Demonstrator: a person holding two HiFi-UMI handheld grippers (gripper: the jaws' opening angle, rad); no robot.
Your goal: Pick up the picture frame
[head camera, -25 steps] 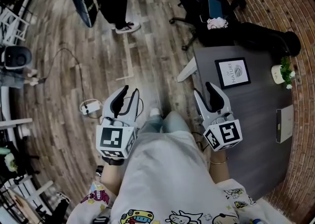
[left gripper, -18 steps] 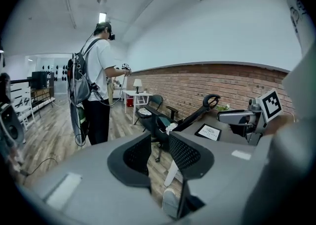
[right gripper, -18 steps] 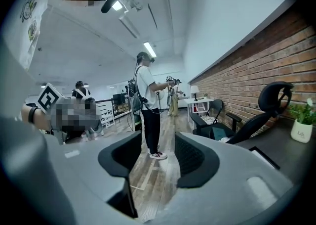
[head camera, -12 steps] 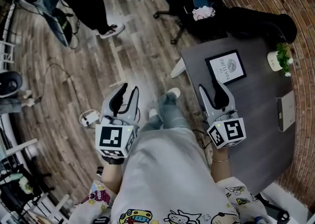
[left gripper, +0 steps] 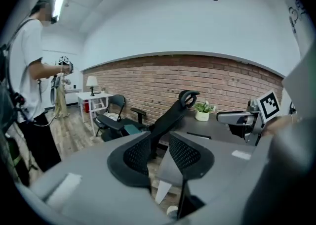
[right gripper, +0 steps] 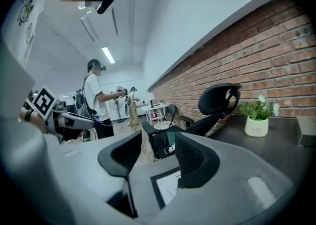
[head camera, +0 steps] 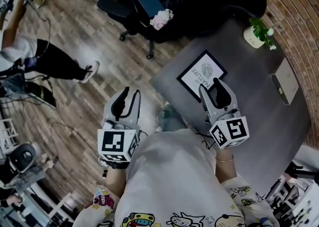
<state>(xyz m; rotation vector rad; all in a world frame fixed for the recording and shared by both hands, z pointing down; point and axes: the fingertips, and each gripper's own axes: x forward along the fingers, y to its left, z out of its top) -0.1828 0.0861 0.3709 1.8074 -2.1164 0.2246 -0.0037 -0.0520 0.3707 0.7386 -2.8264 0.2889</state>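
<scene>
Count:
- desk [head camera: 264,116]: one
- picture frame [head camera: 202,73]: one
- potted plant [head camera: 257,32]: one
- flat pale box [head camera: 285,81]: one
- black office chair [head camera: 130,2]: one
- standing person [head camera: 50,60]: one
- claws: two, left claw [head camera: 130,93] and right claw [head camera: 212,86]

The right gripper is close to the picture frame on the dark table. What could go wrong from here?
The picture frame lies flat near the edge of the table. The right gripper, whose jaws have just been opening with nothing between them, might shove it off instead of gripping it. Lying flat, it also gives the jaws little to close on, so they could slip.
</scene>
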